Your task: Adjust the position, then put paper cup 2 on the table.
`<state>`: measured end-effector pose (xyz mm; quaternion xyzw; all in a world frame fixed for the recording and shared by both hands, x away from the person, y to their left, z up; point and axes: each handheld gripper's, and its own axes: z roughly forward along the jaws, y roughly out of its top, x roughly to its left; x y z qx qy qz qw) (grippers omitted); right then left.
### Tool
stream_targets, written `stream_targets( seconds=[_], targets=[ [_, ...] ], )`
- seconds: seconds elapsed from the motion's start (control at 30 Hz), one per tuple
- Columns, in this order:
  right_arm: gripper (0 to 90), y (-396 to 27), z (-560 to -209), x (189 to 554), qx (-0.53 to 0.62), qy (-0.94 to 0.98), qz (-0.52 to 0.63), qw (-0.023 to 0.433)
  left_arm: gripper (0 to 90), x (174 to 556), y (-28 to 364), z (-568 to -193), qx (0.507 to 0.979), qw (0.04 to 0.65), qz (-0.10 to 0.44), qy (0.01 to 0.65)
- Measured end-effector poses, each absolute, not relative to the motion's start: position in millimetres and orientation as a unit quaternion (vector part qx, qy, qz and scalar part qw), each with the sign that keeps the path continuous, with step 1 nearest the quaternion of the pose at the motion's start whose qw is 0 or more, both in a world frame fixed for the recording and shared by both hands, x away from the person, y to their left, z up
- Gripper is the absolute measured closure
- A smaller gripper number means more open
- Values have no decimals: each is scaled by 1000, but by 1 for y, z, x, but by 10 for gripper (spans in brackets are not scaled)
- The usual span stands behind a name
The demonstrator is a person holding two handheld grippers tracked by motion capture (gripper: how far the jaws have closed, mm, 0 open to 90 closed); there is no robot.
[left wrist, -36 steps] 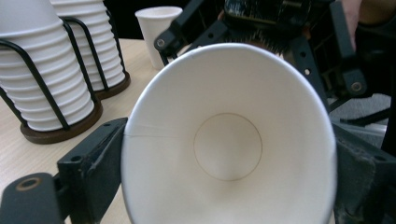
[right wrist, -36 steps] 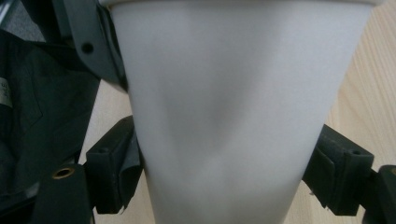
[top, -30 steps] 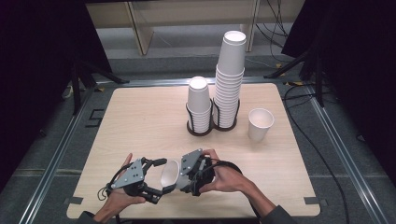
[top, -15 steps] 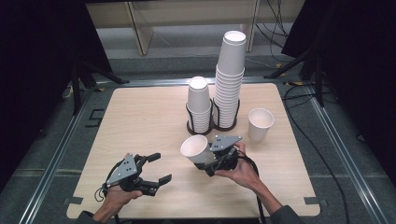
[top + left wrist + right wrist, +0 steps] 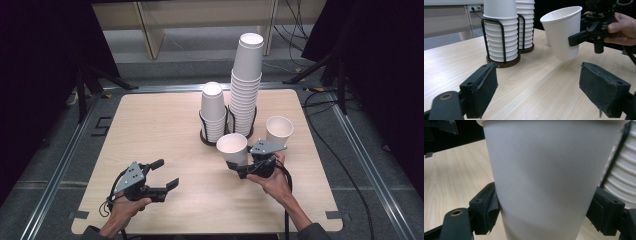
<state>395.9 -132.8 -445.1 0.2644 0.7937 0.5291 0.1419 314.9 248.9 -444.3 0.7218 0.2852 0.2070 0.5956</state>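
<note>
Paper cup rides upright in the right gripper, lifted off the worktop just near of the two racked cup stacks; a lone cup stands right. Left gripper hovers near-left, fingers apart on nothing. Left gripper view: the cup hangs clear of the wood. Right gripper view: fingers clamp its sides. Picked up, I'd say; placing remains.
</note>
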Motion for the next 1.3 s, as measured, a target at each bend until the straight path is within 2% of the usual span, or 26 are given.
stream_targets(
  seconds=[0.2, 0.33, 0.5, 0.6, 0.73, 0.87, 1.0, 1.07, 1.13, 1.17, 1.23, 1.27, 1.3],
  targets=[
    [211, -147, -448, 395, 291, 780, 535, 146, 147, 316, 250, -445, 719, 595, 210, 292],
    [211, -163, -450, 396, 300, 766, 541, 174, 147, 317, 250, -445, 714, 599, 213, 293],
    [210, -178, -453, 394, 317, 761, 539, 171, 147, 316, 250, -445, 721, 590, 215, 292],
    [210, -186, -452, 394, 312, 760, 536, 193, 147, 316, 250, -446, 721, 591, 214, 292],
    [210, -191, -455, 392, 328, 752, 543, 179, 147, 316, 251, -446, 723, 589, 215, 291],
    [209, -198, -460, 393, 326, 757, 532, 195, 147, 316, 250, -446, 720, 592, 214, 292],
    [208, -202, -464, 391, 332, 751, 539, 187, 147, 316, 249, -446, 723, 590, 211, 292],
    [208, -204, -467, 394, 324, 755, 531, 204, 147, 316, 249, -446, 724, 590, 212, 290],
    [207, -204, -466, 393, 333, 750, 539, 188, 147, 316, 249, -446, 724, 589, 213, 290],
    [207, -205, -466, 394, 325, 751, 538, 202, 147, 316, 249, -446, 724, 589, 212, 289],
    [206, -203, -468, 394, 323, 753, 542, 187, 147, 317, 248, -447, 719, 599, 210, 284],
    [206, -202, -468, 395, 318, 755, 536, 203, 147, 317, 248, -447, 719, 599, 210, 284],
    [206, -201, -469, 396, 318, 760, 531, 198, 147, 317, 248, -448, 718, 600, 209, 284]
  ],
)
